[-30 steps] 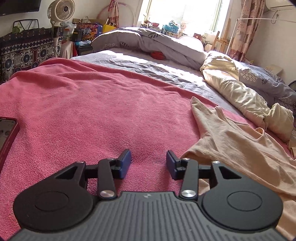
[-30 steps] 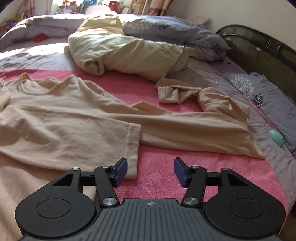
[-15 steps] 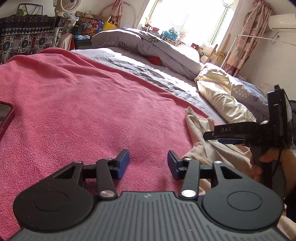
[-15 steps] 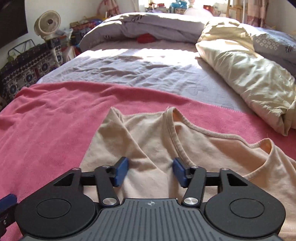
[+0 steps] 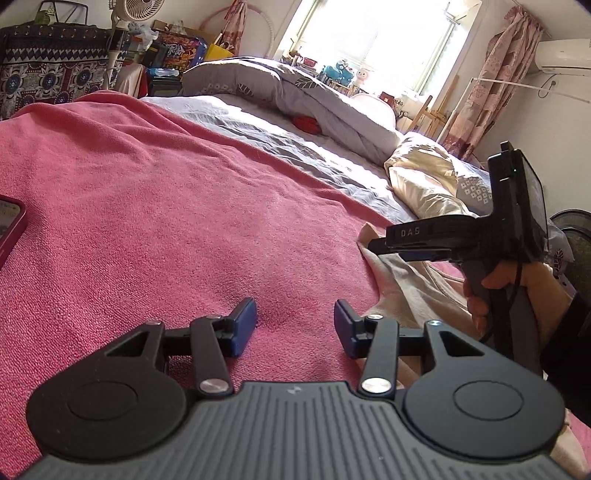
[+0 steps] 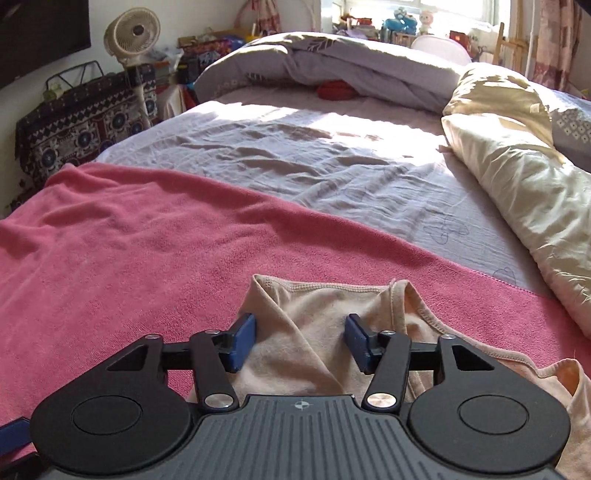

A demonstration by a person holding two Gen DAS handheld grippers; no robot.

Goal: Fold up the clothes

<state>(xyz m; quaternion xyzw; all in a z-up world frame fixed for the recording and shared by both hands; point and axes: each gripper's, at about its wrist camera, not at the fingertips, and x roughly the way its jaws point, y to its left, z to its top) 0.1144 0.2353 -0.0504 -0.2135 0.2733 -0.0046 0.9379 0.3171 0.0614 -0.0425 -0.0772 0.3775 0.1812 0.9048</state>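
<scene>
One beige shirt lay rumpled on the pink blanket, filling the lower centre and lower right of the right wrist view, with its stitched neckline curving off toward the lower right edge. The right gripper sat low over it, jaws spread wide, its blue pads on either side of a raised fold of the fabric but not closed on it. In the left wrist view that same gripper appeared at the right of the frame, side-on, held by a hand in a dark sleeve, above the shirt's edge.

The left gripper occupied the bottom centre of its own view, likewise released and empty, hovering over bare pink blanket just left of the shirt. A phone in a red case lay on the blanket at the left edge.

Beyond the blanket stretched a grey sheet, a cream quilt at the right, and a grey duvet bunched near the top centre. A fan stood in the upper left, above a patterned bag.
</scene>
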